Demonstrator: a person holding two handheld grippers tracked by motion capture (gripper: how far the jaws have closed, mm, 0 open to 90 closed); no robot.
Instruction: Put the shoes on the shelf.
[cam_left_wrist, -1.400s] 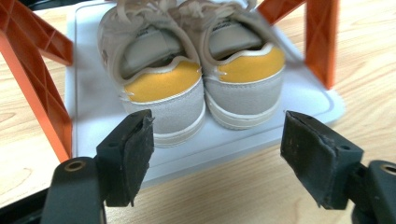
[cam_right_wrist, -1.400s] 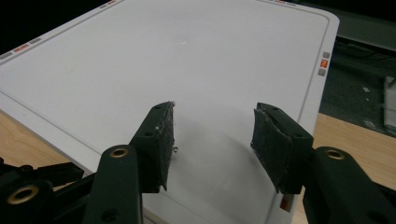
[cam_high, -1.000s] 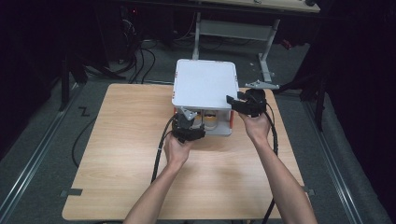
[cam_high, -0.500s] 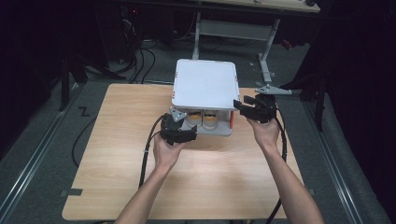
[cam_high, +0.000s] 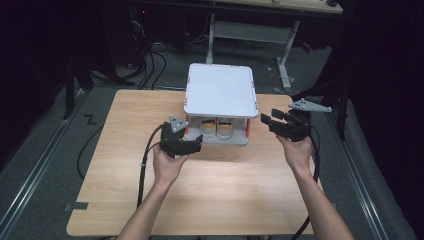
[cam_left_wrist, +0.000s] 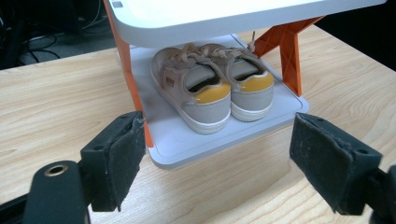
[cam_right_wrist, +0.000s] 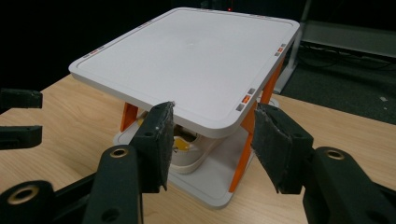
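A white two-shelf rack (cam_high: 220, 90) with orange posts stands at the far middle of the wooden table. A pair of beige shoes (cam_high: 216, 129) with yellow heels sits on its lower shelf (cam_left_wrist: 177, 140), heels toward me (cam_left_wrist: 212, 93). My left gripper (cam_high: 197, 145) hovers at the rack's near left corner; its jaws have just been opening and stand open (cam_left_wrist: 224, 158) with nothing between them. My right gripper (cam_high: 265, 121) is off the rack's right side, open, its pads apart from the top shelf's corner (cam_right_wrist: 212, 140). The rack's top (cam_right_wrist: 187, 56) is bare.
The wooden table (cam_high: 125, 150) has free room in front of the rack and on both sides. Black cables trail from both grippers over the near edge. Table legs and cables lie on the dark floor behind. The left gripper's jaws (cam_right_wrist: 18, 116) show at the right gripper view's left edge.
Both hands have drawn back from the rack: the left gripper to the left and toward me with its jaws wider, the right gripper out to the right.
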